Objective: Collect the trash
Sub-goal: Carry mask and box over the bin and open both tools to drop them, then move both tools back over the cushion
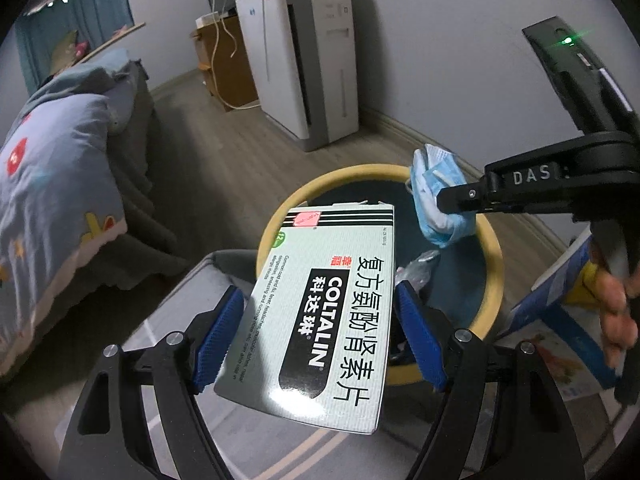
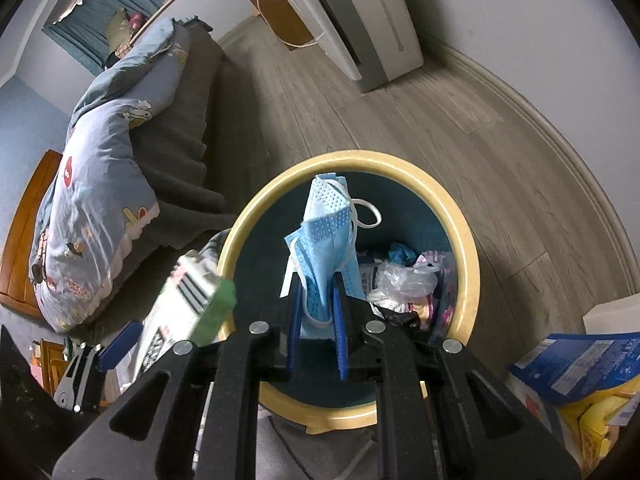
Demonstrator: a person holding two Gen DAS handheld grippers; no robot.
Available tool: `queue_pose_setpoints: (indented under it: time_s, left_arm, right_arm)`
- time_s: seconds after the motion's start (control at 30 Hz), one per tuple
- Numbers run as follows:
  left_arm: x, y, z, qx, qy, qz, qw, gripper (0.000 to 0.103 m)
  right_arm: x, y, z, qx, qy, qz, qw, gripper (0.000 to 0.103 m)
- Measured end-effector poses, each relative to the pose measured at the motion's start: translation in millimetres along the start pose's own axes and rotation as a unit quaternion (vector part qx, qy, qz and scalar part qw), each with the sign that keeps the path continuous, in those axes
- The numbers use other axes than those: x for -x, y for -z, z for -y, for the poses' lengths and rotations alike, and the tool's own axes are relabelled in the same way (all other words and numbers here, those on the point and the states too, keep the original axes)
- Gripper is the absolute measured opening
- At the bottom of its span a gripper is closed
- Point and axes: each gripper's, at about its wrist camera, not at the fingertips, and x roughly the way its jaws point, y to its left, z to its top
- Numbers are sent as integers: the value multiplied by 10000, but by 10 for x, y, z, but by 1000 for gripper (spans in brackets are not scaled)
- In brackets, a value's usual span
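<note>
Currently both claws are loaded above the trash bin (image 2: pixel 472 276). The left claw (image 1: pixel 320 336) is clamped across the width of a medicine box (image 1: pixel 320 304), blue pads on its two long edges; the right claw (image 2: pixel 316 328) is closed narrow on a crumpled face mask (image 2: pixel 324 248).

Risk 1: the box sits over the near rim, not over the centre of the opening. Released here, it would probably strike the yellow rim and tip onto the floor.

Risk 2: the mask's ear loop (image 2: pixel 368 212) hangs free and could catch on a pad at release, leaving the mask dangling.

Risk 3: the two claws are near each other above the opening; simultaneous lowering could cause contact.

Box: white-green card, glossy, rigid, top flap open. Mask: blue, soft, folded, held directly over the bin's interior, which already contains plastic wrappers (image 2: pixel 404 280).
</note>
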Motion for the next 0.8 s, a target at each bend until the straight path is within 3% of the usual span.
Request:
queue_pose_setpoints:
  time_s: [0.07, 0.13, 0.23, 0.3, 0.37, 0.5, 0.8]
  left_arm:
    - [-16, -5, -4, 37, -49, 21, 10000, 79]
    - [-21, 26, -32, 66, -91, 24, 9999, 88]
    - [-11, 51, -44, 120, -93, 67, 9999, 90]
    - [-17, 50, -69, 179, -86, 42, 9998, 91]
    - [8, 60, -98, 253, -79, 41, 9996, 92]
    - [138, 111, -186, 365, -89, 111, 9992, 95]
    - [820, 425, -609, 567, -501, 271, 9968, 95]
  right_arm:
    - [16, -17, -22, 43, -8, 51, 10000, 15]
    - [23, -34, -31, 69, 19, 81, 9999, 19]
    - [40, -32, -18, 54, 38, 107, 9999, 38]
    - [48, -34, -13, 35, 56, 124, 9999, 56]
    - [60, -36, -23, 27, 38, 154, 9999, 63]
    - [91, -39, -90, 68, -38, 188, 9998, 88]
    - [285, 179, -603, 645, 4, 280, 9975, 95]
